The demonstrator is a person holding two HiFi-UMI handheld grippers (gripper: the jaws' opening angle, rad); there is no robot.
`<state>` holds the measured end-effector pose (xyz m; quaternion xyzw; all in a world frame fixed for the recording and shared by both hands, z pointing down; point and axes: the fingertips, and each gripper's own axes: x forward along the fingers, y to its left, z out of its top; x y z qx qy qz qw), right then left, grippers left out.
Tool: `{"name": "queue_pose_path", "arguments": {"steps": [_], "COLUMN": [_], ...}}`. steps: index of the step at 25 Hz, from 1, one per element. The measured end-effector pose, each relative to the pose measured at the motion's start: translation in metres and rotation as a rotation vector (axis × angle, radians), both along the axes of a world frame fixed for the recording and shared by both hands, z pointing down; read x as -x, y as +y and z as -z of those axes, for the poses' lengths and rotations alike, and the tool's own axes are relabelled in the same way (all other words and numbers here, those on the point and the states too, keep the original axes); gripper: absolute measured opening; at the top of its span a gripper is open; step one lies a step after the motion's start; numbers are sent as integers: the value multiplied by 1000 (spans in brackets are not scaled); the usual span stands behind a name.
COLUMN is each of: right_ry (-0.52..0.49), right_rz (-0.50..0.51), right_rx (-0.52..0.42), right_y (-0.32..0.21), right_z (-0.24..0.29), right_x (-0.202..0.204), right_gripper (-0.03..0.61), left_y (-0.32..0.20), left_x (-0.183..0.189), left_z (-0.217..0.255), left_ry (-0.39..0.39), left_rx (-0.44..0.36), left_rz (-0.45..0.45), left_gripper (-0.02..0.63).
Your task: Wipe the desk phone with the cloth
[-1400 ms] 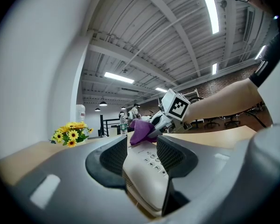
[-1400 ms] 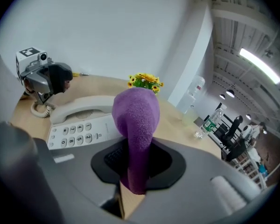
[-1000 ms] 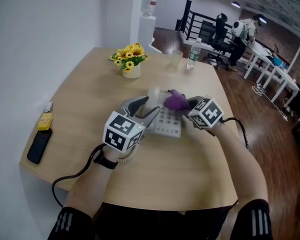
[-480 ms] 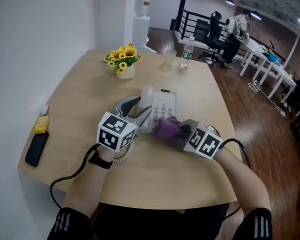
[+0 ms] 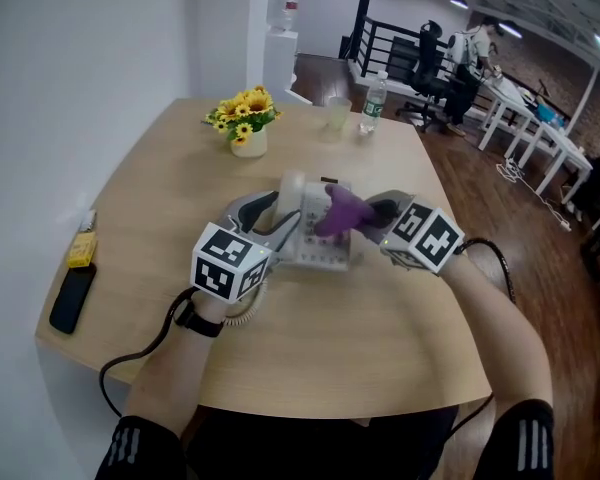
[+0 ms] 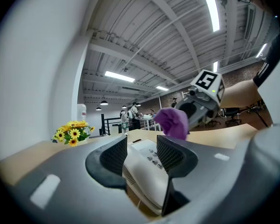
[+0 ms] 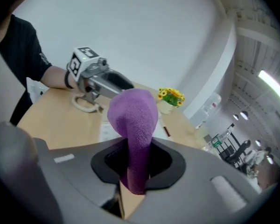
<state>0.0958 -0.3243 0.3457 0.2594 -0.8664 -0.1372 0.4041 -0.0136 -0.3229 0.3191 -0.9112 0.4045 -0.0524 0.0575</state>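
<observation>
My right gripper is pinched shut on the purple cloth, just ahead of it on the desk phone, whose near side my left gripper clamps; mid-wipe, I reckon, so next comes a steady drag across its face.

The left gripper and the right gripper both have smooth grey moulded shells. Their fingers are lined on the inner faces with black ribbed pads. Behind the fingers, the left cube and the right cube are white, printed with black square markers. A black left cable and a black right cable trail from the shells. Further back are a black wristband and short black sleeves with white stripes.
</observation>
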Motion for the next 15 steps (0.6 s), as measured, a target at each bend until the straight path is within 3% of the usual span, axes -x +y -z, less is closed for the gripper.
{"name": "queue_pose_path", "arguments": {"steps": [9,15], "right_ry": [71,170], "right_rz": [-167,-92], "right_rx": [-56,39], "right_y": [-111,-93], "right_z": [8,-42], "right_x": [18,36], "right_gripper": [77,75], "left_y": [3,2], "left_x": [-1,1], "left_z": [4,9], "left_ry": [7,21], "left_rx": [-5,-14], "left_rz": [-3,-2], "left_gripper": [192,192]}}
